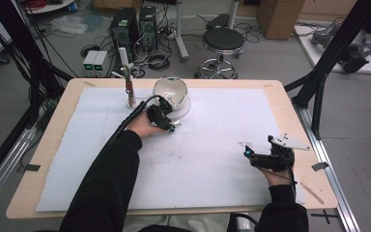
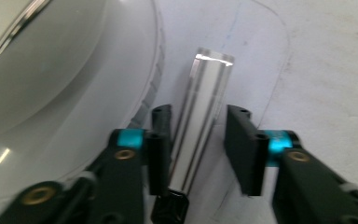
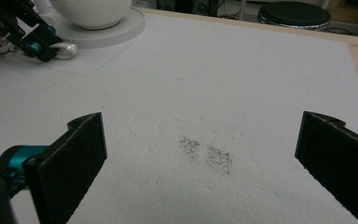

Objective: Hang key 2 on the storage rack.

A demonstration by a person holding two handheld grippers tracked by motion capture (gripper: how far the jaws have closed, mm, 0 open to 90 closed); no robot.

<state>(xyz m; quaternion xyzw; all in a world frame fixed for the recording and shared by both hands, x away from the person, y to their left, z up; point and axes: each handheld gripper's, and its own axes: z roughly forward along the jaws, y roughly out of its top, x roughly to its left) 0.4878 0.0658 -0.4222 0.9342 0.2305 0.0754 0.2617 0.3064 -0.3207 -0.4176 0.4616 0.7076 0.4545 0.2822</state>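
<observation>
Nearest, the right tongs (image 1: 248,153) rest low on the grainy white foam sheet (image 1: 212,145) covering the worktop, jaws spread wide. Farther off, the left tongs (image 2: 198,144) straddle one clear, smooth cylindrical rod (image 2: 204,109) lying beside the single glossy white domed appliance (image 1: 173,96), jaws slightly apart around it.

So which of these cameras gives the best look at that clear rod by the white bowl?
The left gripper view: the clear rod lies close up between the left gripper's jaws, beside the white bowl. The right gripper view catches just its shiny end, far off. In the high view the hand covers most of it.
</observation>
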